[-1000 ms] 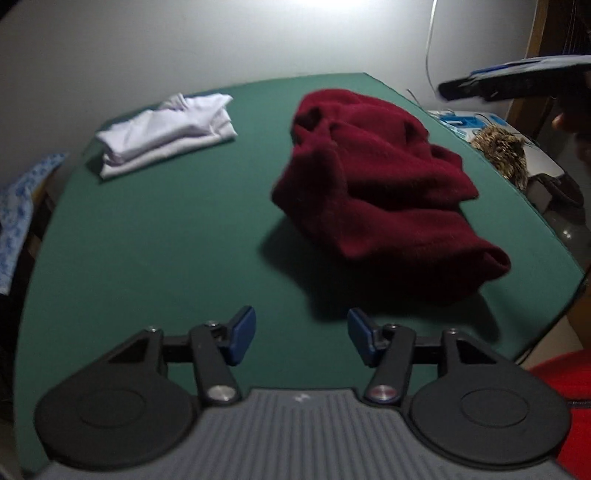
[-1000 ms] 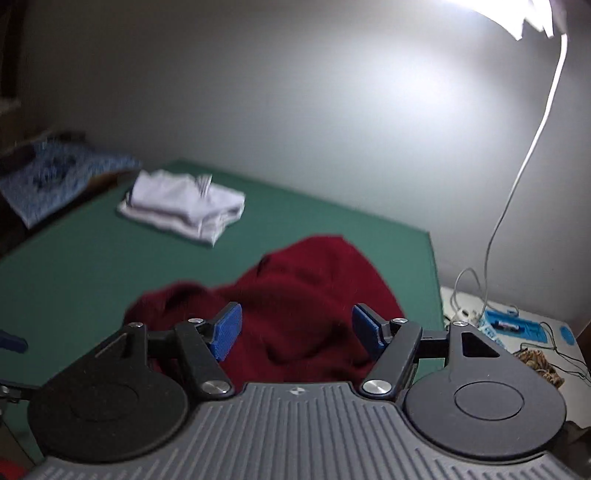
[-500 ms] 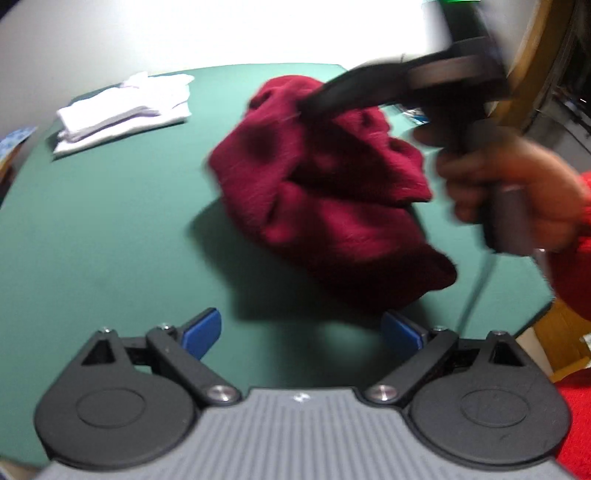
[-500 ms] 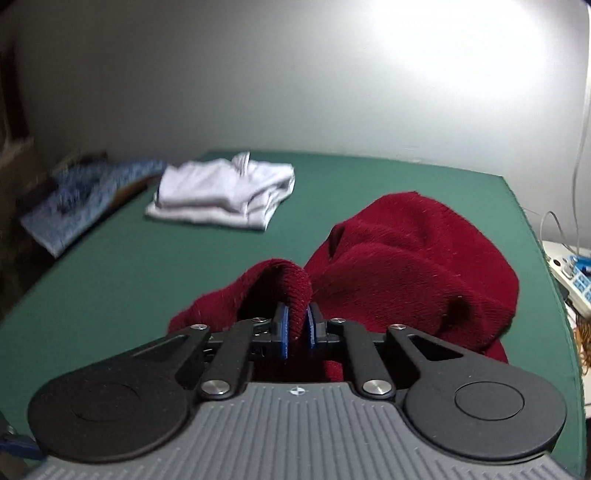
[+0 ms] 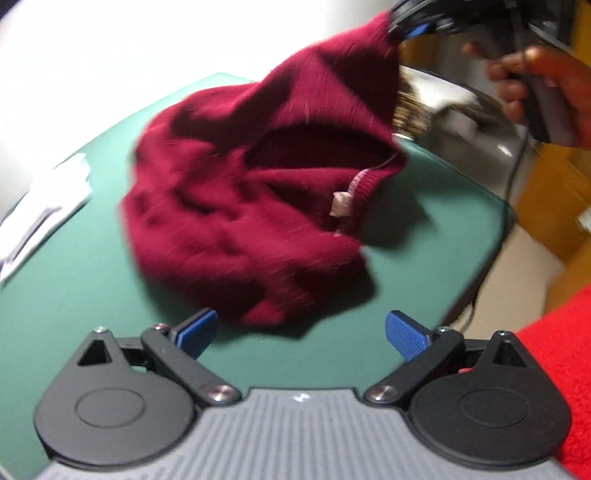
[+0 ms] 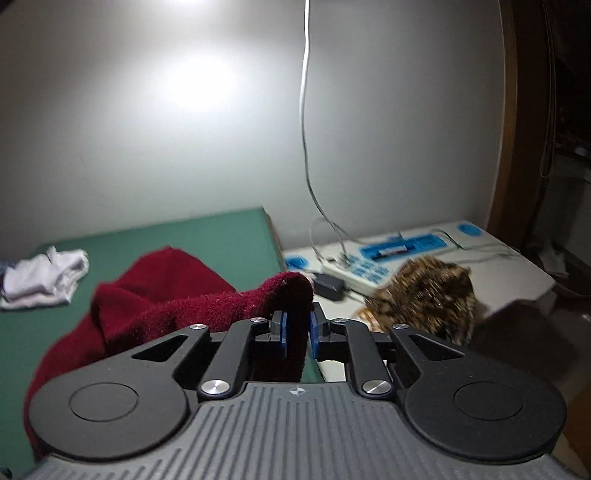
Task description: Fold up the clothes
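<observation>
**Right gripper lifts a corner of the maroon sweater off the green table**

While the left gripper [image 5: 301,334] hangs low over the near part of the flat green table top [image 5: 92,295], its 2 blue-padded fingers [image 5: 195,330] stand wide apart with nothing between them. Just beyond those fingers lies the crumpled dark red knitted sweater [image 5: 236,218], most of it heaped on the green surface, with a pale label [image 5: 341,203] showing at an inner edge. 1 corner of the sweater is pulled up and away toward the upper right, where the right gripper [image 5: 413,27] has it pinched; a bare hand [image 5: 543,85] grips that tool's handle.

From the right wrist view, the right gripper's blue pads [image 6: 283,332] are drawn close together on a fold of the red knit [image 6: 291,291], which drapes back down to the table. A small pile of folded white cloth [image 6: 44,277] rests farther back on the green top, well apart from the sweater. Beside the table sits a brown mottled fuzzy object [image 6: 424,295] near a white power strip [image 6: 362,273], with a thin white cord [image 6: 304,110] running up the wall.
</observation>
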The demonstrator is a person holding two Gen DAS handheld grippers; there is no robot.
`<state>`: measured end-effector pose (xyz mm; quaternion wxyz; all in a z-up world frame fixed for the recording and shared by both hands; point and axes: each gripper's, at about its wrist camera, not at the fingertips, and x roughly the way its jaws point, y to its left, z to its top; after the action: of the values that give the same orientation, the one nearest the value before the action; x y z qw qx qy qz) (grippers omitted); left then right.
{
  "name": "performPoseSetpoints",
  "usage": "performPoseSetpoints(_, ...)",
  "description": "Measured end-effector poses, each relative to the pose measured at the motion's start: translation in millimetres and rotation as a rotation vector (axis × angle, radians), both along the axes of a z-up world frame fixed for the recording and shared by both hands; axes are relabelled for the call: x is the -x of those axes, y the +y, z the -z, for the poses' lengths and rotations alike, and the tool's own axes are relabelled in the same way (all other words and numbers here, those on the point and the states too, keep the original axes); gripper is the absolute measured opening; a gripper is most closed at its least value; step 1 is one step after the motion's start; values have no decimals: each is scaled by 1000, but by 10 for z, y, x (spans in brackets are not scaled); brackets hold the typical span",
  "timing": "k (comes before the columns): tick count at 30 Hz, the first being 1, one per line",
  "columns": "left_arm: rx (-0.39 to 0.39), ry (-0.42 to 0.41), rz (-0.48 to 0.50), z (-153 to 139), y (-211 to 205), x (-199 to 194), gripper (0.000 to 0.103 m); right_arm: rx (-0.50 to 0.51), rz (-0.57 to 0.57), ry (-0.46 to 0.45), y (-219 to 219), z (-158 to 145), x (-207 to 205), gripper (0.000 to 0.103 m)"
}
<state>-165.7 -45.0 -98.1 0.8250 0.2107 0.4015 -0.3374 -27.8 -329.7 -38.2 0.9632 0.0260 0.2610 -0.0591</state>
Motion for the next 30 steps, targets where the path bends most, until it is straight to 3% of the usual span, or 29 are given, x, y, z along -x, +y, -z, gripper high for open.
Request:
performPoseSetpoints(1, -9, 6, 24, 46, -42, -2, 99, 10, 4, 35, -19, 94, 30, 18)
performPoseSetpoints(3, -57, 9, 32, 164, -186, -76, 99, 31, 7, 94, -41, 248, 128, 46)
performPoseSetpoints(5, -100, -7, 23, 285, -281, -141, 97, 30, -4, 127, -51, 340, 264, 66)
performPoseSetpoints(7, -135, -35, -3, 433, -353, -196, 96, -7, -65, 139, -37, 385, 389, 67)
performPoseSetpoints(9, -106, -61, -32, 468, -316, -242, 90, -36, -152, 171, 23, 447, 449, 72)
performPoseSetpoints(10, -85, -61, -44, 489, -302, -280, 78, -48, -194, 189, 60, 484, 467, 73)
performPoseSetpoints(11, -72, -64, -58, 493, -286, -307, 56, -48, -216, 200, 108, 525, 454, 74)
performPoseSetpoints(12, -67, -70, -78, 496, -272, -336, 47, -48, -236, 210, 159, 566, 440, 75)
performPoseSetpoints(13, -68, -78, -104, 501, -258, -368, 25, -45, -240, 216, 219, 605, 418, 75)
performPoseSetpoints(14, -68, -84, -135, 514, -239, -408, 16, -51, -227, 220, 247, 659, 369, 76)
performPoseSetpoints(16, -45, -77, -202, 509, -132, -490, 16, -71, -176, 241, 269, 769, 260, 76)
performPoseSetpoints(20, 32, -140, -373, 244, 270, -506, 15, -261, -120, 261, 139, 894, 41, 76)
performPoseSetpoints(22, 60, -177, -441, 91, 471, -494, 15, -302, -119, 246, 140, 954, -23, 75)
performPoseSetpoints(23, 69, -190, -470, 30, 564, -490, 15, -320, -117, 243, 144, 985, -58, 61)
performPoseSetpoints(24, 75, -205, -497, -31, 645, -479, 15, -319, -112, 266, 179, 1021, -111, 30)
performPoseSetpoints(27, 82, -258, -563, -210, 836, -417, 15, -387, -183, 265, 323, 961, -173, 20)
performPoseSetpoints(30, 107, -322, -615, -468, 1040, -312, 15, -393, -291, 161, 560, 680, -108, 17)
